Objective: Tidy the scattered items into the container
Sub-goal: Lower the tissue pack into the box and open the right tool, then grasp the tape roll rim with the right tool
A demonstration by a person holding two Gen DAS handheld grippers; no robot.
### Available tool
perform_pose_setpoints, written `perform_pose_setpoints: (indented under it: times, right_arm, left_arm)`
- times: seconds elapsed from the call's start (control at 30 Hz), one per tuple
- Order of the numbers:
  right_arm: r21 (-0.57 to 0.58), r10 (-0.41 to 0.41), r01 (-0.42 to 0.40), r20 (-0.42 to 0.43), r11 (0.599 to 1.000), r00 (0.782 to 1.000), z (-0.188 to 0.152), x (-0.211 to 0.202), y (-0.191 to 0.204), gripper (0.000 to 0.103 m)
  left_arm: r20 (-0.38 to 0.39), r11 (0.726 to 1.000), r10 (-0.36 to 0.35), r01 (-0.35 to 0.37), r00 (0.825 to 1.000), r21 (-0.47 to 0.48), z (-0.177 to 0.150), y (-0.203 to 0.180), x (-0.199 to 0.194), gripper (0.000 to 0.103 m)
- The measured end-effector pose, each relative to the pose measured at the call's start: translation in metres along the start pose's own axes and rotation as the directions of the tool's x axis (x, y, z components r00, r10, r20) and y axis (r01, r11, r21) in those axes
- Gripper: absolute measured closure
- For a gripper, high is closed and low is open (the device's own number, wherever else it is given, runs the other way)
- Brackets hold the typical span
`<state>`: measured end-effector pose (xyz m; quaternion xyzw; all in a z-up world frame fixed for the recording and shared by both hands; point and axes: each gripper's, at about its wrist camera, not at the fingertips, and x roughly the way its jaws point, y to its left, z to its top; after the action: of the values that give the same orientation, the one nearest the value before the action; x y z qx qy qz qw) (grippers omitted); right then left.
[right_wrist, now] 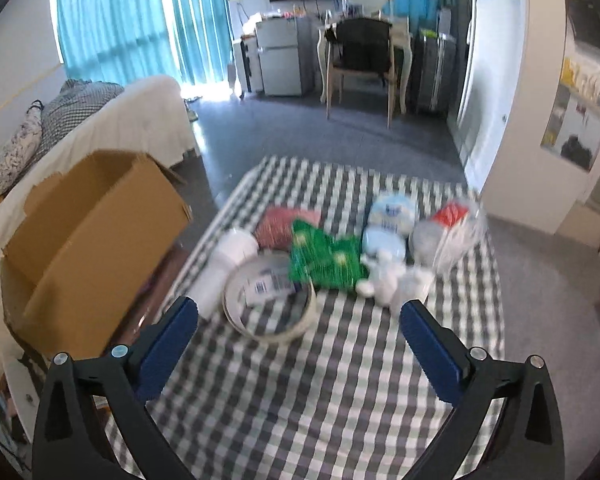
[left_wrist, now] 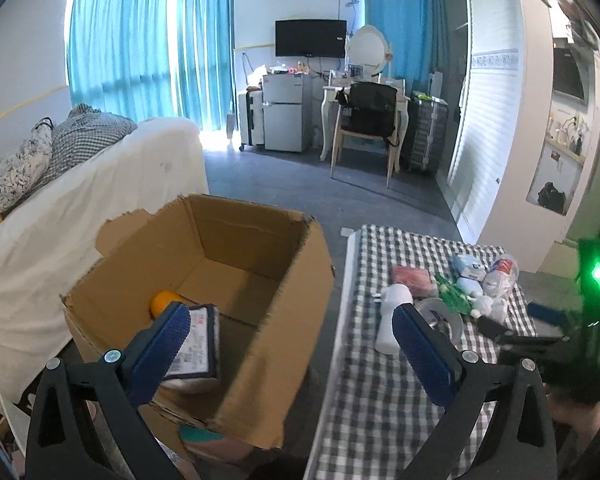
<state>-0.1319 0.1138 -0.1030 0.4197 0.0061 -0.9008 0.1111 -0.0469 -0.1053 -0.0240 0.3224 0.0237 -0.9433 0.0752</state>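
An open cardboard box (left_wrist: 236,264) stands left of a table under a checked cloth (left_wrist: 380,400). Inside the box lie an orange (left_wrist: 162,304) and a flat labelled packet (left_wrist: 198,344). My left gripper (left_wrist: 290,316) hangs open and empty over the box's right wall. My right gripper (right_wrist: 300,310) is open and empty above the cloth (right_wrist: 300,400), just short of a tape ring (right_wrist: 236,320). Beyond the ring lie a white bottle (right_wrist: 228,264), a pink pack (right_wrist: 284,224), a green packet (right_wrist: 324,256), a blue-white pack (right_wrist: 388,224), a small white toy (right_wrist: 388,276) and a clear bottle with a red label (right_wrist: 448,232).
A sofa with a white cover (left_wrist: 80,208) runs behind the box. A strip of grey floor (left_wrist: 336,248) separates the box from the table. Farther back stand a chair (left_wrist: 364,128), a small fridge (left_wrist: 284,116) and a suitcase (left_wrist: 426,136).
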Motion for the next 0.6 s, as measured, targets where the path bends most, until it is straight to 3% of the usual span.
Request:
perform_pose_setpoints:
  times: [0.1, 0.2, 0.33, 0.53, 0.57, 0.6]
  right_arm:
    - [0.014, 0.009, -0.008, -0.028, 1.000, 1.000, -0.007, 0.015, -0.004, 0.006]
    - [0.021, 0.007, -0.005, -0.055, 1.000, 0.998, -0.008, 0.030, -0.007, 0.018]
    - [0.005, 0.006, -0.006, -0.117, 1.000, 0.993, -0.009, 0.057, -0.006, 0.054]
    - [-0.007, -0.005, 0.004, -0.159, 1.000, 0.987, -0.011, 0.079, -0.002, 0.062]
    - [-0.019, -0.007, 0.004, -0.163, 1.000, 0.987, -0.012, 0.081, 0.000, 0.072]
    - [-0.024, -0.006, 0.002, -0.165, 1.000, 0.986, -0.013, 0.082, 0.000, 0.076]
  left_arm:
    - [-0.010, 1.000, 0.007, -0.007, 1.000, 0.024, -0.003, -0.011, 0.005, 0.000]
    - [-0.012, 0.999, 0.018, -0.018, 1.000, 0.046, -0.004, -0.019, 0.009, 0.000]
    - [-0.024, 0.999, 0.020, -0.019, 1.000, 0.050, -0.007, -0.023, 0.017, 0.000]
    - [-0.049, 0.998, 0.021, -0.018, 0.999, 0.061, -0.011, -0.027, 0.032, 0.000]
    - [-0.053, 0.998, 0.020, -0.017, 0.998, 0.063, -0.011, -0.028, 0.034, 0.000]
    - [-0.055, 0.998, 0.019, -0.015, 0.998, 0.064, -0.010, -0.029, 0.036, 0.000]
